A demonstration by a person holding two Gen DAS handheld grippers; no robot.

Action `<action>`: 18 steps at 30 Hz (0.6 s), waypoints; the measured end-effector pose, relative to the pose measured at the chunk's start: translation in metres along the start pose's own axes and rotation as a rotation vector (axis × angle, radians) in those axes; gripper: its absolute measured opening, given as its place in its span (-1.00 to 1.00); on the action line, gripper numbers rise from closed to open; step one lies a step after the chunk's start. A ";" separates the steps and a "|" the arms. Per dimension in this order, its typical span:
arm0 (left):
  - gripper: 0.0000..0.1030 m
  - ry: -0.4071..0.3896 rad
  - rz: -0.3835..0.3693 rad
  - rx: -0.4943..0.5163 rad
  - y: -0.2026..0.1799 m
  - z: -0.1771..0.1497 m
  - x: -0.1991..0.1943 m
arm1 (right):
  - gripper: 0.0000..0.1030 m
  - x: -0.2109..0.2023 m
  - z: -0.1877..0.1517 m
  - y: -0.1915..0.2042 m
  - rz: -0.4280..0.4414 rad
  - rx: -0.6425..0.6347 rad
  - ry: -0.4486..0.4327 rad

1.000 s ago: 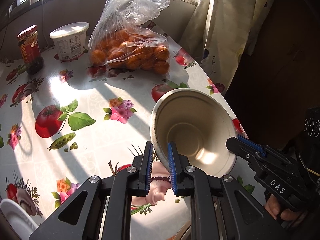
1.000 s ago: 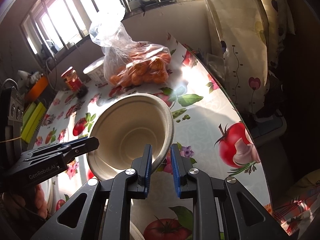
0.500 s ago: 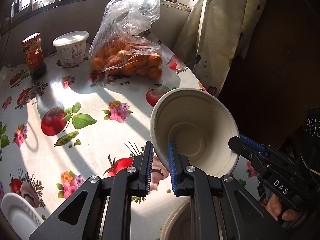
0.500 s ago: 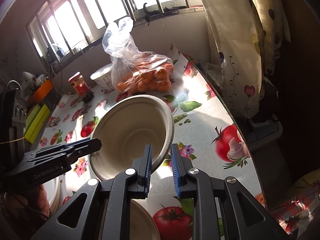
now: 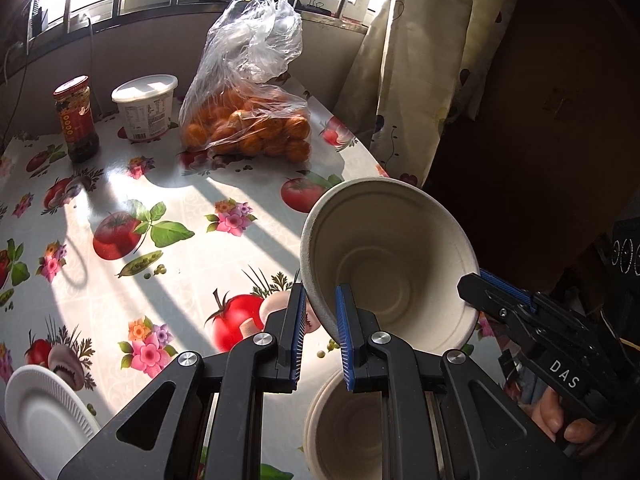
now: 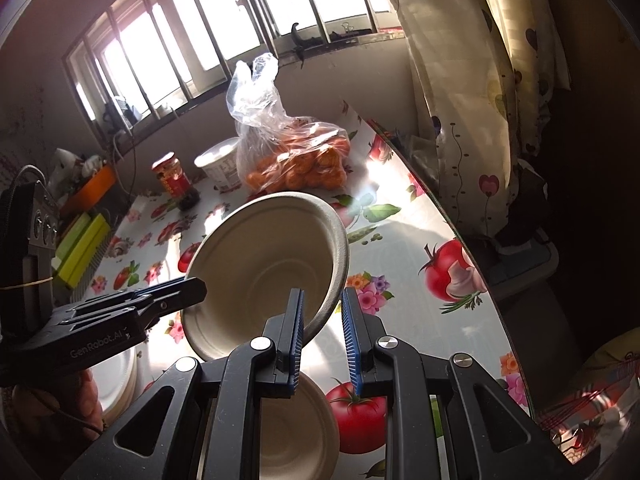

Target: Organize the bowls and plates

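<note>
A beige paper bowl (image 5: 390,264) (image 6: 264,272) hangs tilted above the table, held by both grippers at opposite sides of its rim. My left gripper (image 5: 320,300) is shut on the rim's left side. My right gripper (image 6: 322,300) is shut on the right side; its tip shows in the left wrist view (image 5: 480,284). The left gripper's tip (image 6: 192,292) shows in the right wrist view. Directly below on the table sits a second beige bowl (image 5: 344,428) (image 6: 296,432), partly hidden by the fingers. A white paper plate (image 5: 40,412) lies at the near left.
On the flowered tablecloth (image 5: 180,200) at the back stand a bag of oranges (image 5: 248,128), a white tub (image 5: 144,108) and a red-lidded jar (image 5: 76,120). A curtain (image 5: 420,60) hangs past the table's right edge. Stacked plates (image 6: 116,380) lie by the left hand.
Both grippers have lifted the bowl higher and drawn back from the table. The second bowl beneath has come into view.
</note>
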State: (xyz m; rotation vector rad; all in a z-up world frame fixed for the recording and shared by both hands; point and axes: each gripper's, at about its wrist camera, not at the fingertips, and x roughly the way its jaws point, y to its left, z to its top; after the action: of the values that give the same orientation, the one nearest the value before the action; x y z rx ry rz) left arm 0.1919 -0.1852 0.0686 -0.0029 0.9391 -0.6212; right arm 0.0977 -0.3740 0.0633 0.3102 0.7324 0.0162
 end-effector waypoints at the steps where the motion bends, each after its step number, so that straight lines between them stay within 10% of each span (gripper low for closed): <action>1: -0.69 -0.002 -0.001 0.000 -0.001 -0.002 -0.002 | -0.63 -0.002 -0.001 0.001 0.000 0.000 -0.002; 18: -0.69 -0.012 -0.016 0.003 -0.003 -0.027 -0.026 | -0.62 -0.033 -0.028 0.012 0.013 0.015 -0.024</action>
State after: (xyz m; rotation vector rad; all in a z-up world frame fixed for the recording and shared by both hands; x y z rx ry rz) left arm 0.1590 -0.1676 0.0723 -0.0116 0.9270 -0.6372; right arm 0.0560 -0.3592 0.0687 0.3296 0.7070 0.0196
